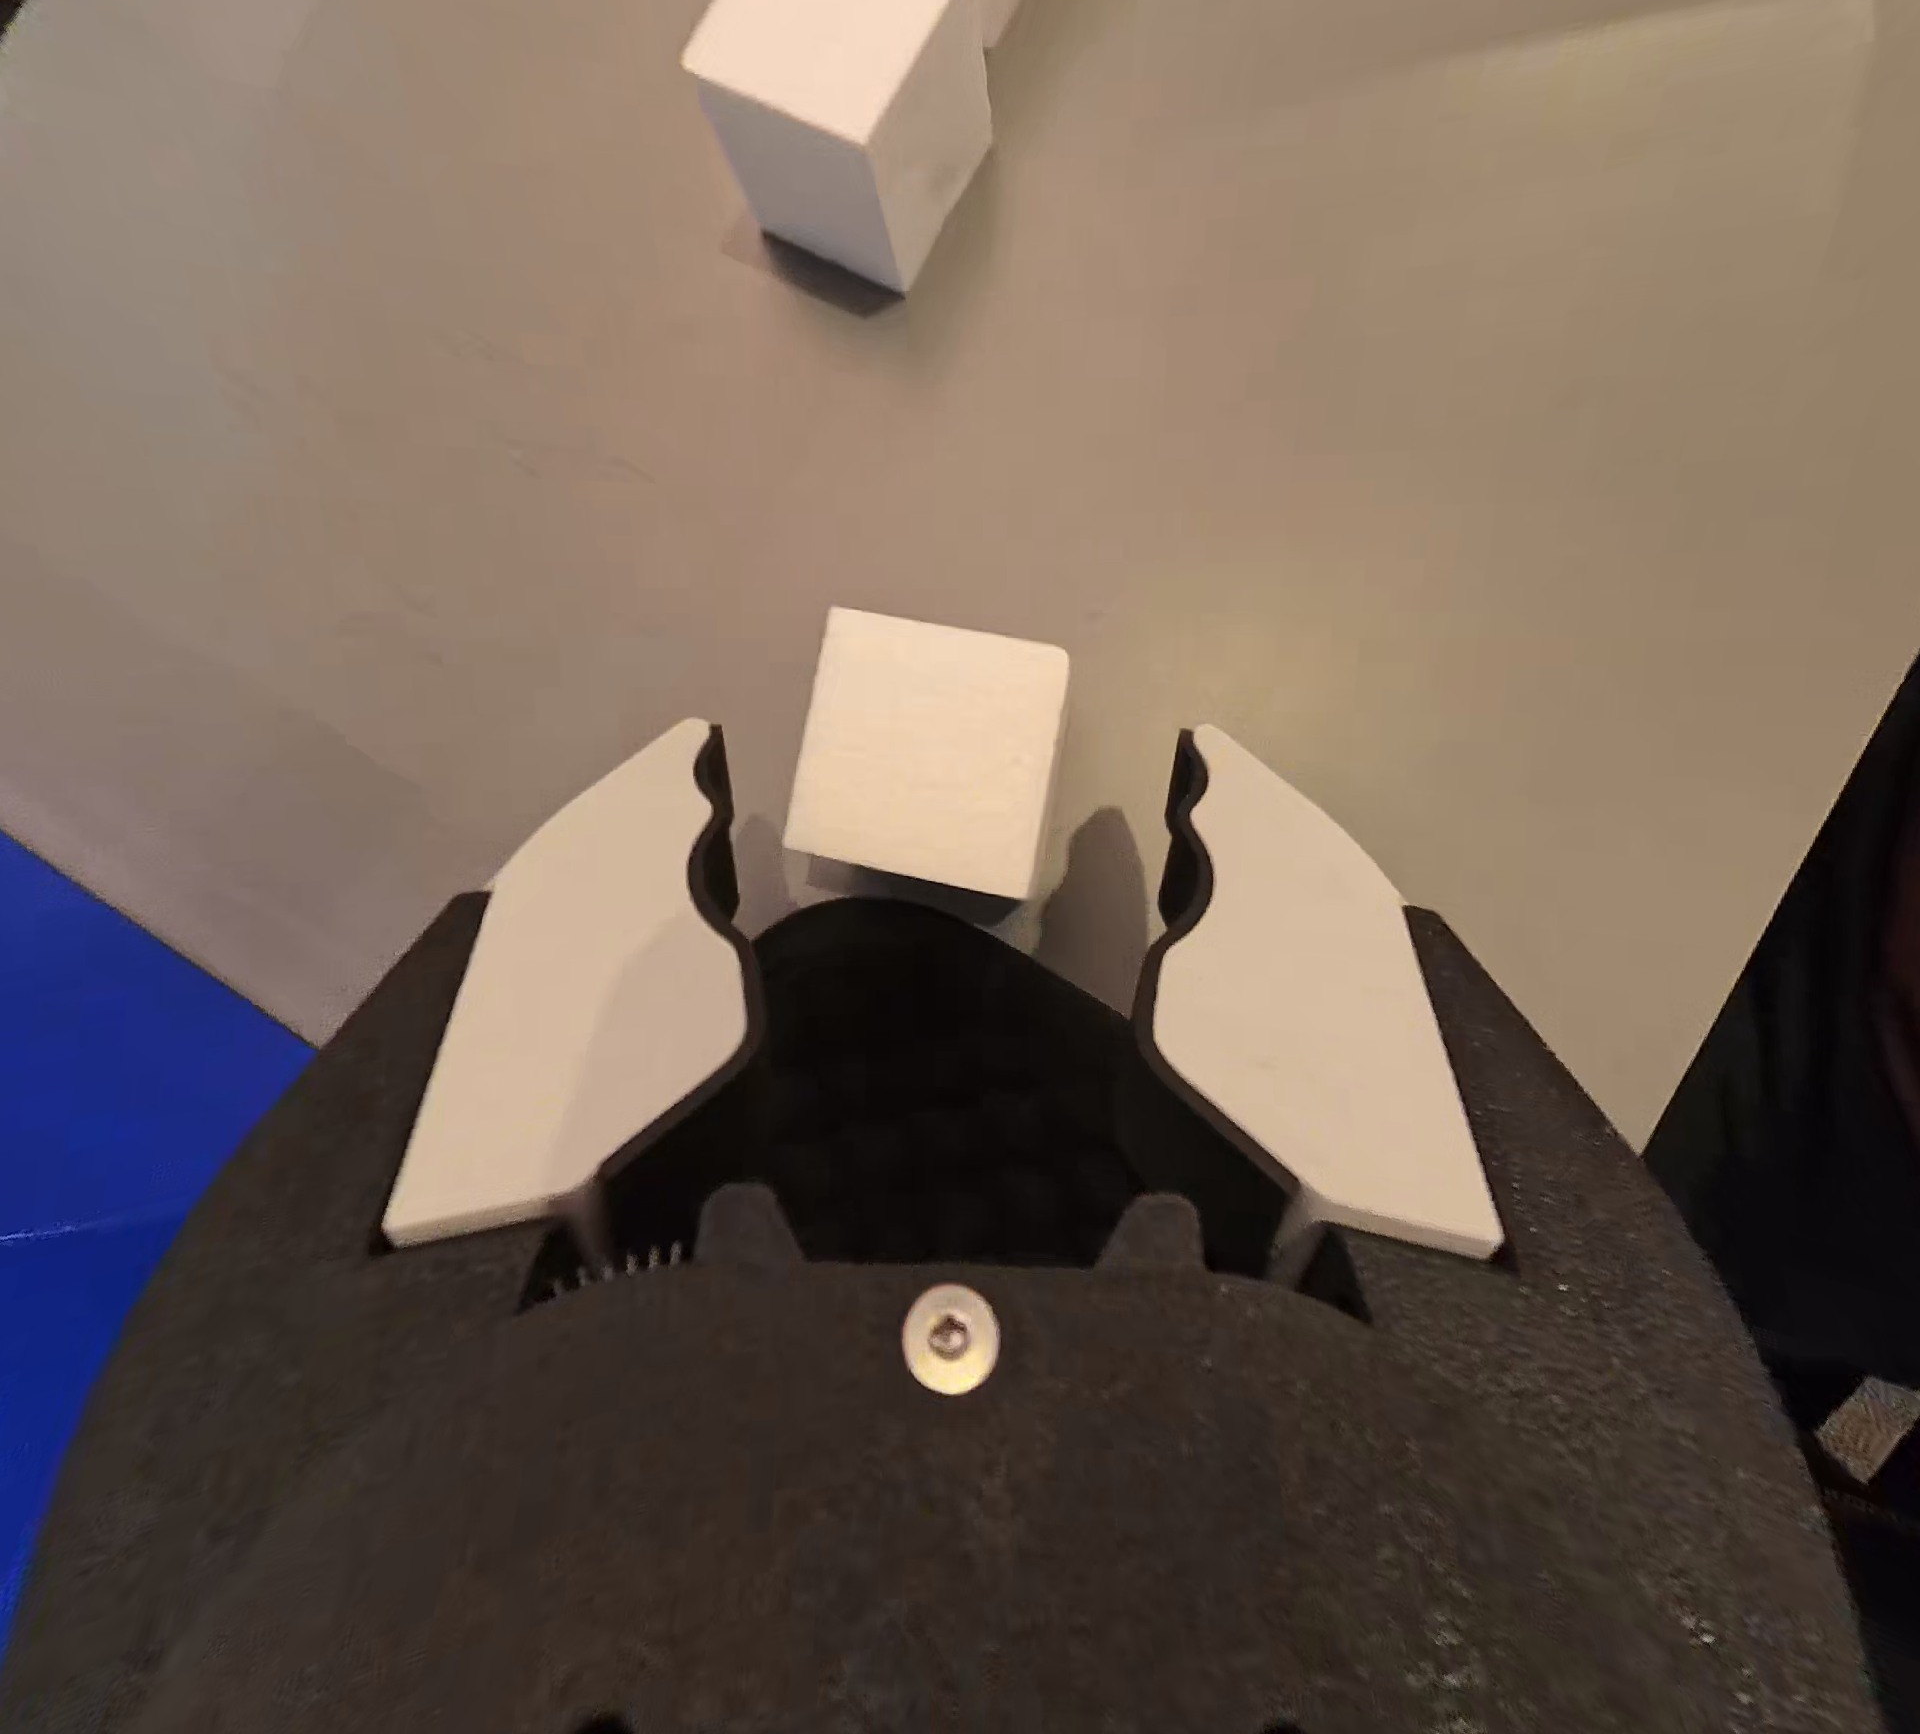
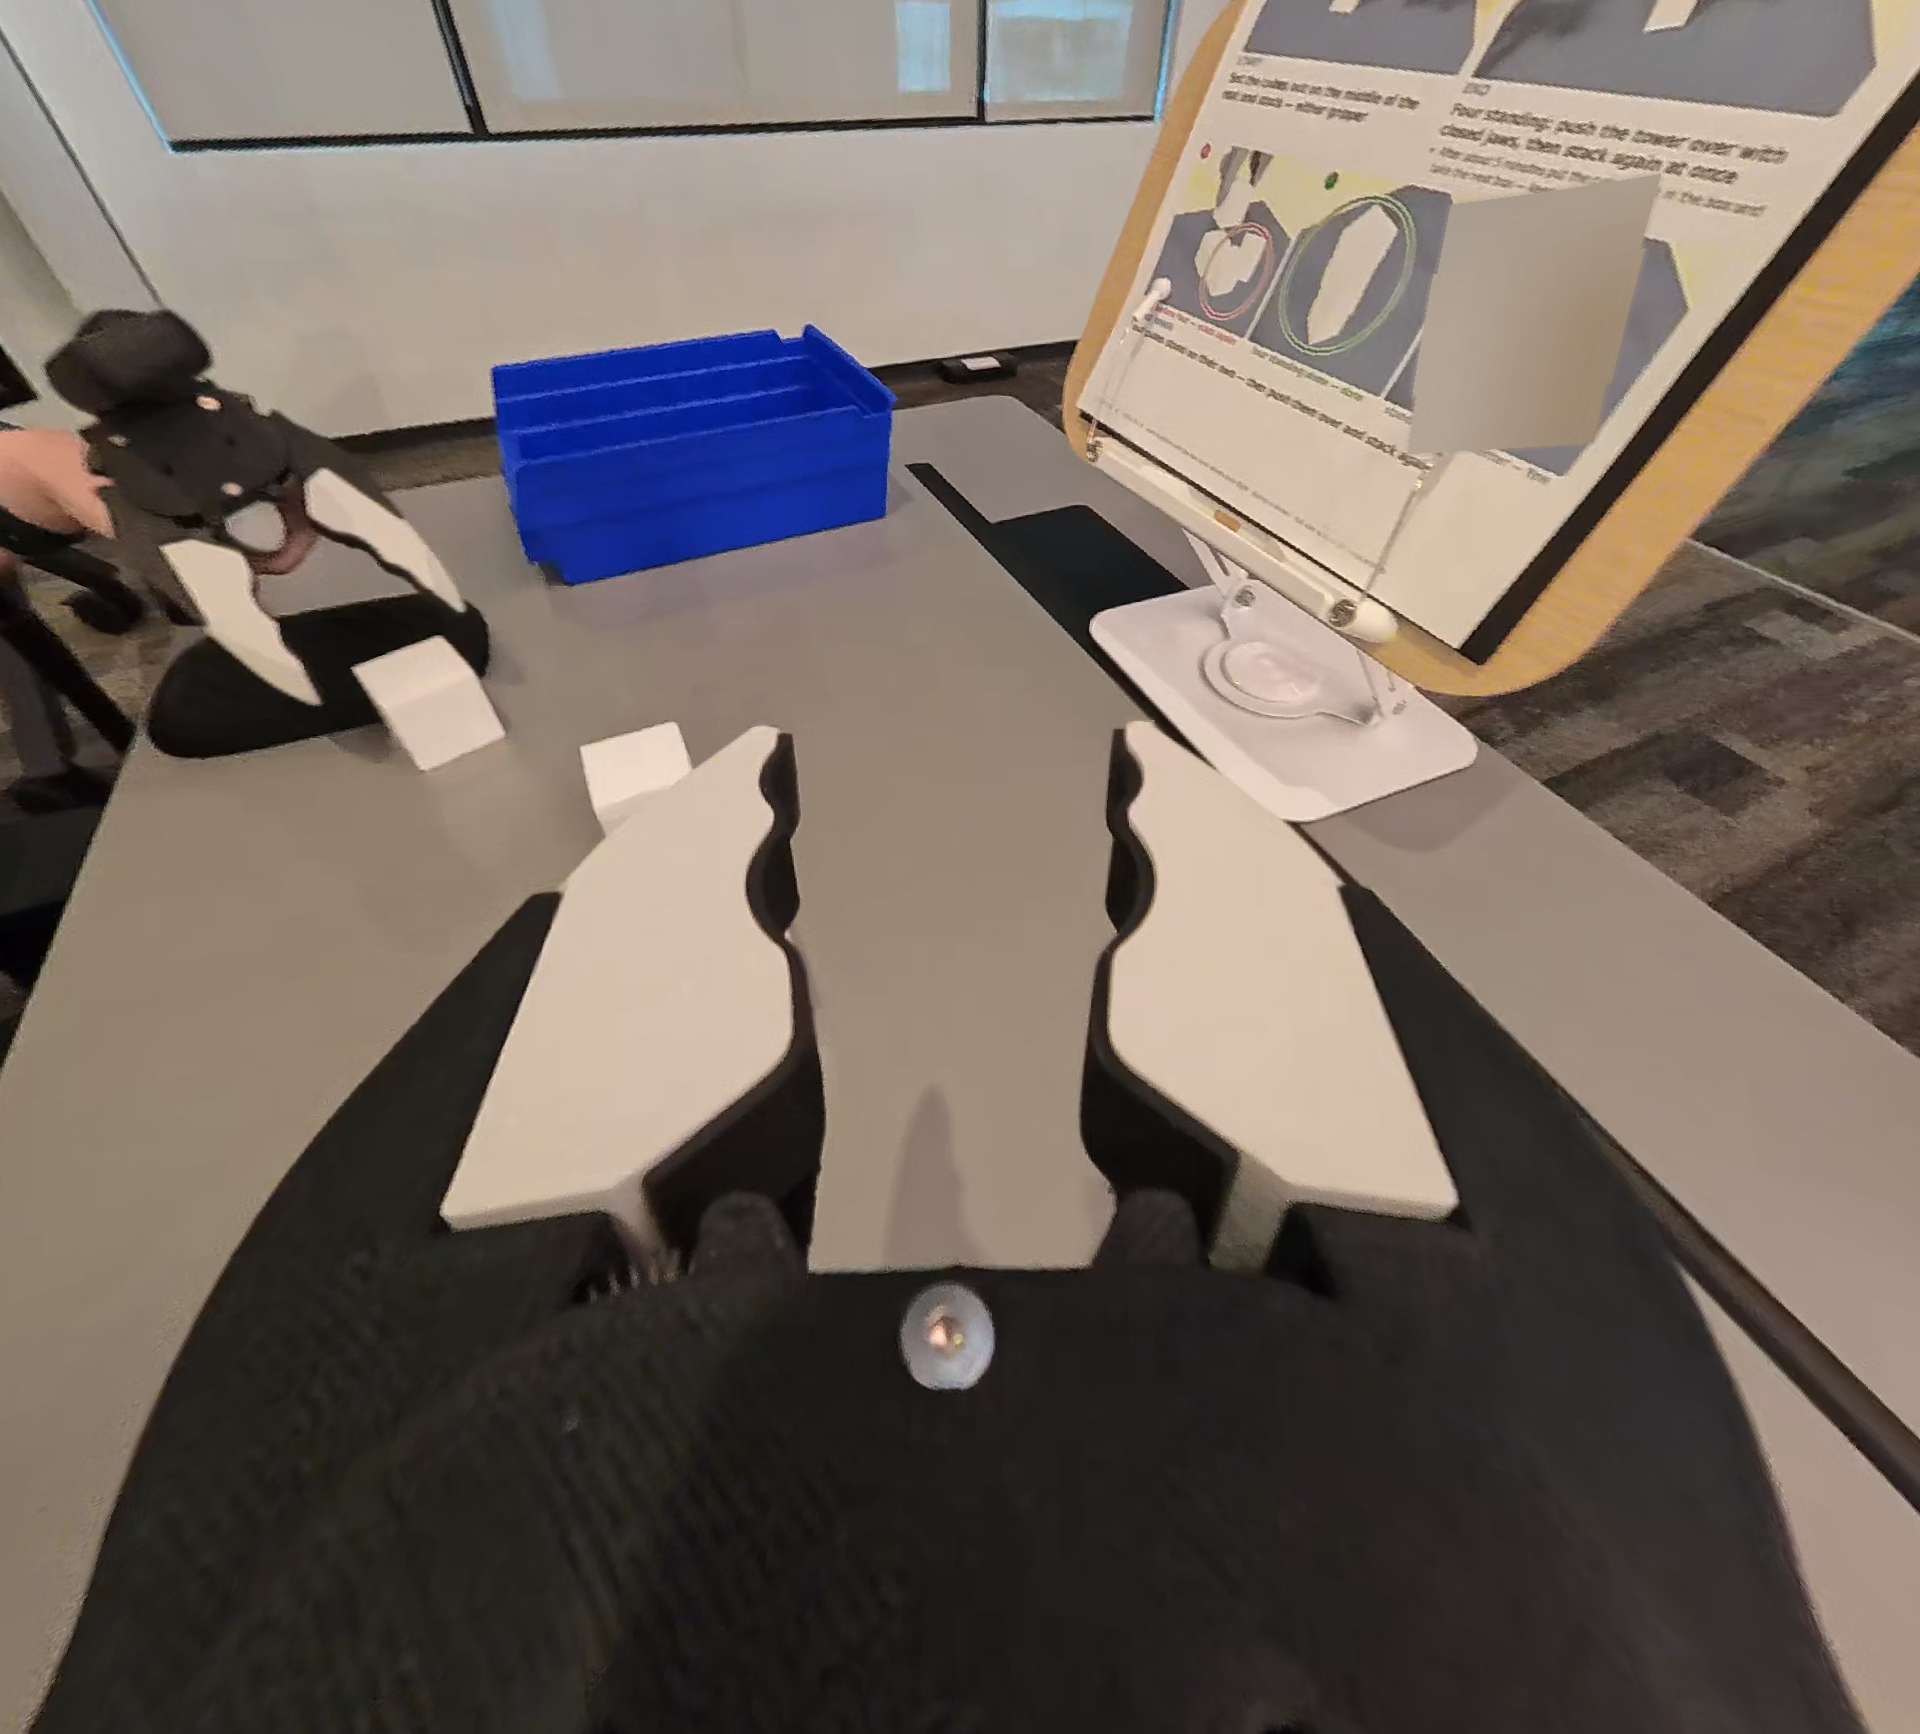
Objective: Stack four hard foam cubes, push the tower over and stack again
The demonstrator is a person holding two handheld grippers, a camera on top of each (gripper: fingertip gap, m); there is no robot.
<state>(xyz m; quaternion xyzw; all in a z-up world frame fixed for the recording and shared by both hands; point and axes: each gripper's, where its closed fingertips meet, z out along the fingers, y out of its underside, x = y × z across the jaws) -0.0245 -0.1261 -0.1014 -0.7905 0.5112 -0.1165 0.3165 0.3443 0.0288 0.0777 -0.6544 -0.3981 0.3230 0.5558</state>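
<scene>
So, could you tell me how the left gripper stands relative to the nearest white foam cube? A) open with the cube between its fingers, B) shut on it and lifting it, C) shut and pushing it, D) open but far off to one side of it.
A: the left gripper is open, and the foam cube sits on the table between its spread fingers, with a gap on each side.

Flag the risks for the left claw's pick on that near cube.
1. The near cube sits turned and off-centre between the open left claw's fingers, so closing may twist or push it instead of gripping squarely.
2. The cubes ahead stand close together; a placement there could knock them.
3. The right claw hovers open near another cube and could nudge it.
</scene>
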